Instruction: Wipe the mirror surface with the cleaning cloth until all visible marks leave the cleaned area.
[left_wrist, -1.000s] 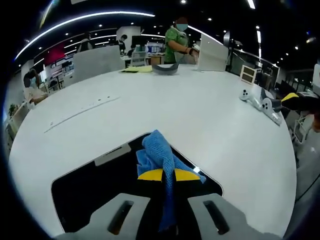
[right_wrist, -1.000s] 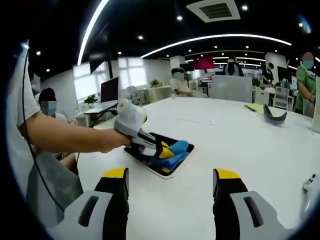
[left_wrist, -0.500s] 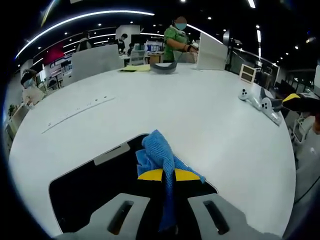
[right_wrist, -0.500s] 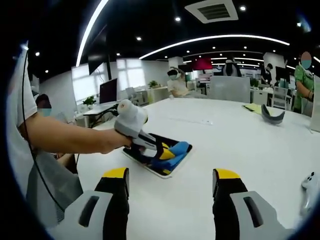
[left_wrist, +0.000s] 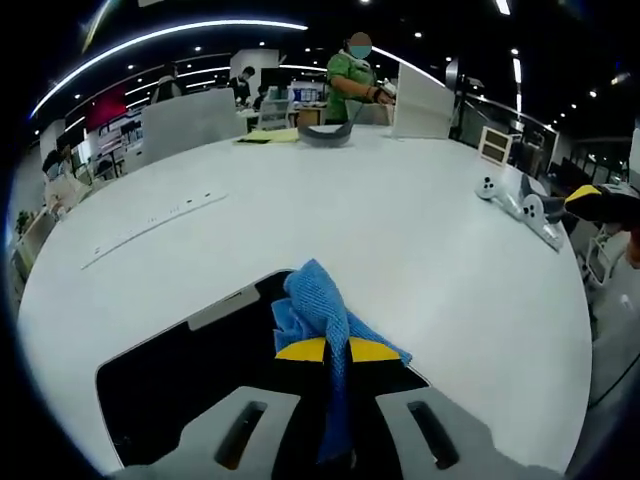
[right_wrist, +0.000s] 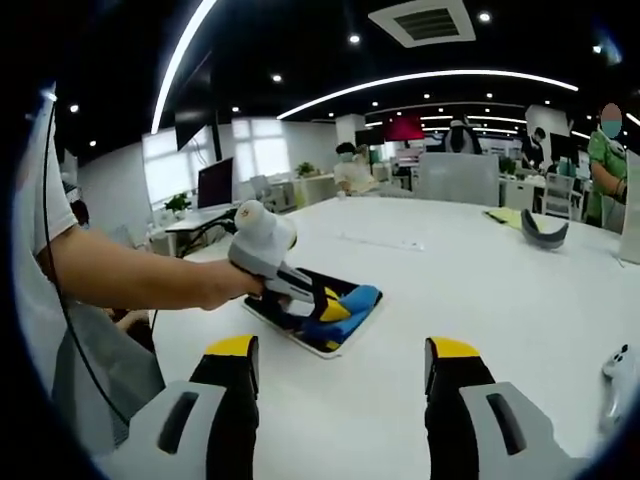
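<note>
Left gripper view showed the left gripper (left_wrist: 325, 352) with its yellow-tipped jaws pinched together on the blue cloth (left_wrist: 318, 306), a bunch of which stuck out ahead of the tips and lay on the mirror (left_wrist: 175, 375). The mirror, a dark flat panel with a pale rim, lay on the near part of the white table (left_wrist: 400, 230), and the cloth sat at its far right corner, close to the edge. Right gripper view had the right gripper (right_wrist: 343, 362) held off to the side, well apart from the mirror (right_wrist: 297, 334), jaws wide and holding nothing; from there the left gripper (right_wrist: 335, 305), in the person's hand (right_wrist: 222, 283), leaned down onto the cloth (right_wrist: 350, 300). No marks could be made out on the dark glass at that size. The risk, as I judged it, lay in the cloth's place at the rim: a stroke toward the far right would run off the mirror onto the table and leave the near left part unwiped. With nothing holding the panel, a hard push might also slide it across the smooth top. A thin pinch could let the cloth slip out under drag.
</note>
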